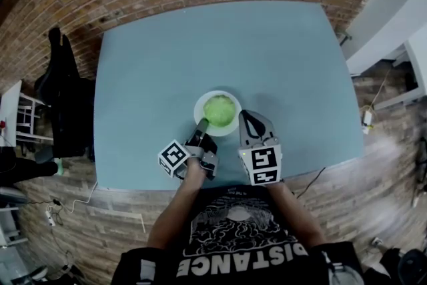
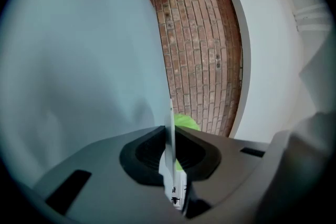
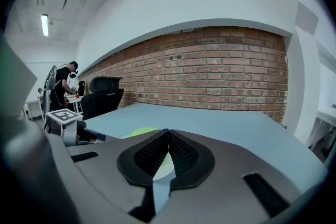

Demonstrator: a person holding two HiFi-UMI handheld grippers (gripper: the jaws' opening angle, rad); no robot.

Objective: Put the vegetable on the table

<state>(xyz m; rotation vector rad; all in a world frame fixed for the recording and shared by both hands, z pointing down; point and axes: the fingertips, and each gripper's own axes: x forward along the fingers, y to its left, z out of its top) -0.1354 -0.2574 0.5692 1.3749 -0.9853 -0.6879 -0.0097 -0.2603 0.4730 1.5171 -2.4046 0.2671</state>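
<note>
At lower centre of the head view, the left hand-held gripper is clamping the rim of a white plate. The green vegetable is sitting on that plate (on the blue worktop). The right hand-held gripper is waiting clenched and empty just right of it.

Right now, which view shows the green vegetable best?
Head view: the vegetable sits whole on its white plate. The left gripper view shows only a green sliver; the right gripper view, a pale strip.
</note>
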